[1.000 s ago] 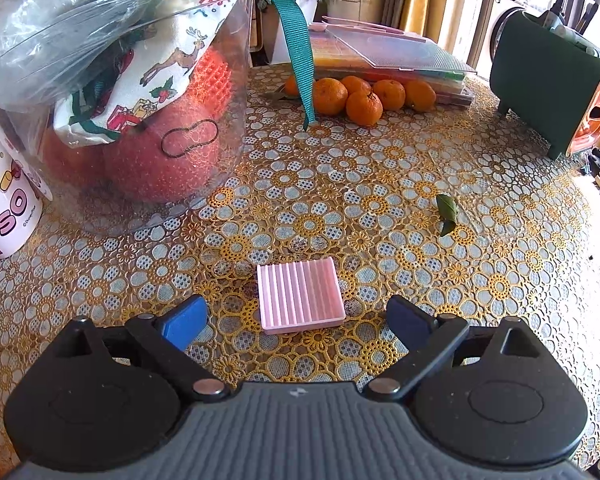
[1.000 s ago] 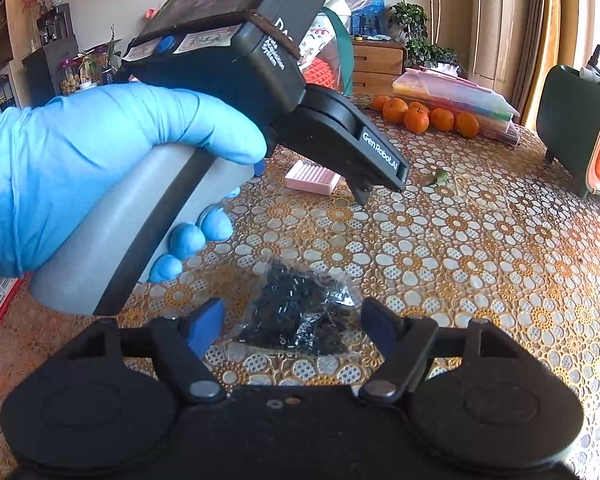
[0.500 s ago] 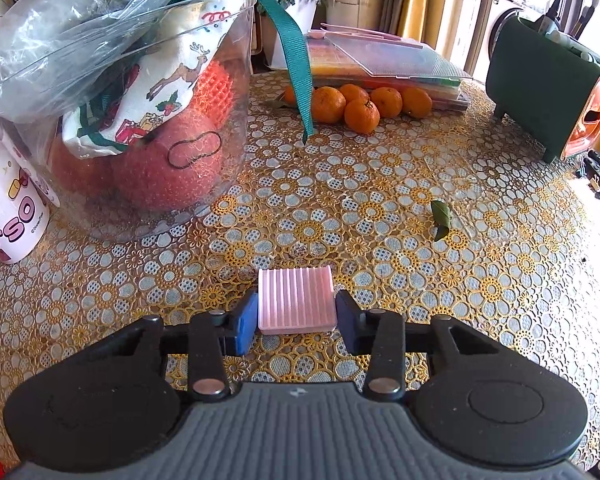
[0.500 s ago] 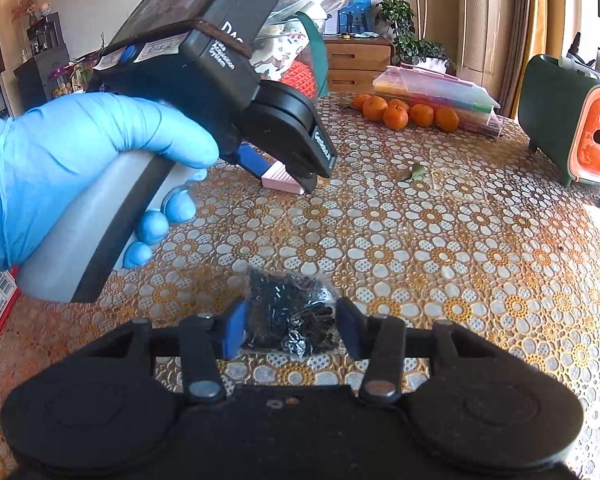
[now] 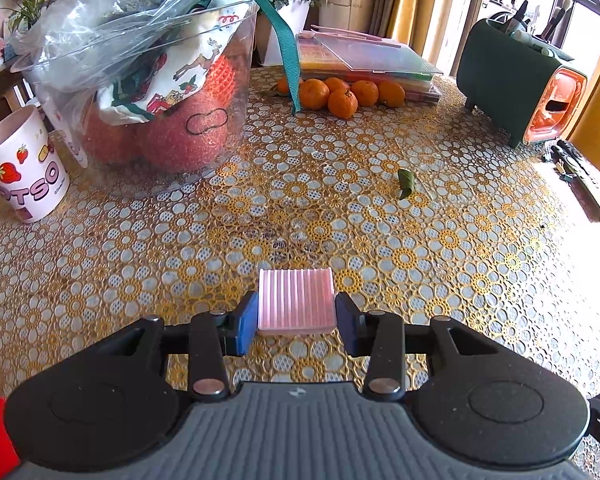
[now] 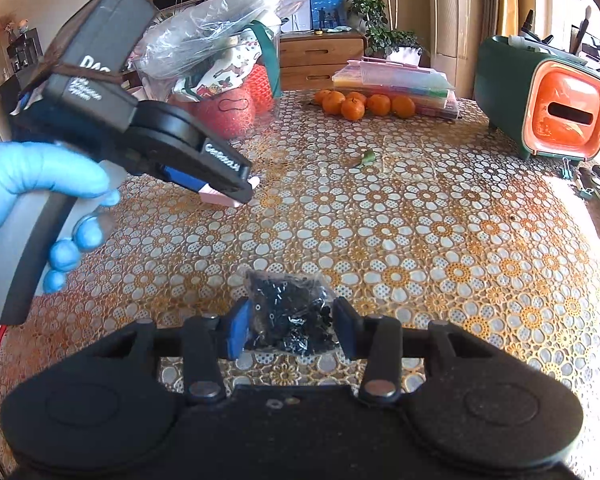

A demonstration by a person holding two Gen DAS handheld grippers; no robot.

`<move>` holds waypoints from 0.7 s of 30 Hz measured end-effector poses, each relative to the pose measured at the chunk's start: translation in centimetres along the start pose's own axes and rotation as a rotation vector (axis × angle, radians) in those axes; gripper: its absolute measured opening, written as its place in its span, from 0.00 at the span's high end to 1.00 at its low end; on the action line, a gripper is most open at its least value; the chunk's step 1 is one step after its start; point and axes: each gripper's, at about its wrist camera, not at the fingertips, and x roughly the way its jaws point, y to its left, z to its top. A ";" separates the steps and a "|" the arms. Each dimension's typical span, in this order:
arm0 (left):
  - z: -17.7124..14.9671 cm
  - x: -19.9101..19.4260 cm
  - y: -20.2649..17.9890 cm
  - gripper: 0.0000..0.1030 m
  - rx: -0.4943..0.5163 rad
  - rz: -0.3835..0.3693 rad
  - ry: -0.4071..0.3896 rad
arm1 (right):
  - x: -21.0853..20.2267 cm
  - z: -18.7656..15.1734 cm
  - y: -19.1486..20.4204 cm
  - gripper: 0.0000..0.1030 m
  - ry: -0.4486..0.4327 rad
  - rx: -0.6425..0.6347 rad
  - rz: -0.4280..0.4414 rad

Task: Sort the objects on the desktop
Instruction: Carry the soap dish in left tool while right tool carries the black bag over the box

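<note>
My left gripper [image 5: 296,322] clamps the pink block [image 5: 296,300] by its side edges, just above the table [image 5: 440,264]: rigid, light, ribbed, secure. My right gripper [image 6: 288,326] is closing on the bag [image 6: 290,314] of small black parts, near centre: soft, shifting, best pinched mid-bulk.

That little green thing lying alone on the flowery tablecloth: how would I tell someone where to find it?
Start at the row of oranges at the table's far edge, beside the dark green box with the orange front. Come toward the middle of the gold lace tablecloth: there lies a small curled green leaf, alone, the only green scrap on the open cloth.
</note>
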 end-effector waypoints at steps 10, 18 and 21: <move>-4.6 -7.2 -1.4 0.61 0.018 -0.030 -0.063 | -3.2 -1.1 -0.1 0.59 -0.002 0.033 -0.013; -8.2 -12.9 -1.4 0.61 -0.003 -0.055 -0.089 | -6.3 -1.7 0.9 0.59 -0.004 0.043 0.016; -9.7 -15.0 -0.6 0.61 -0.028 -0.064 -0.099 | -7.4 -1.8 1.3 0.59 -0.006 0.049 0.029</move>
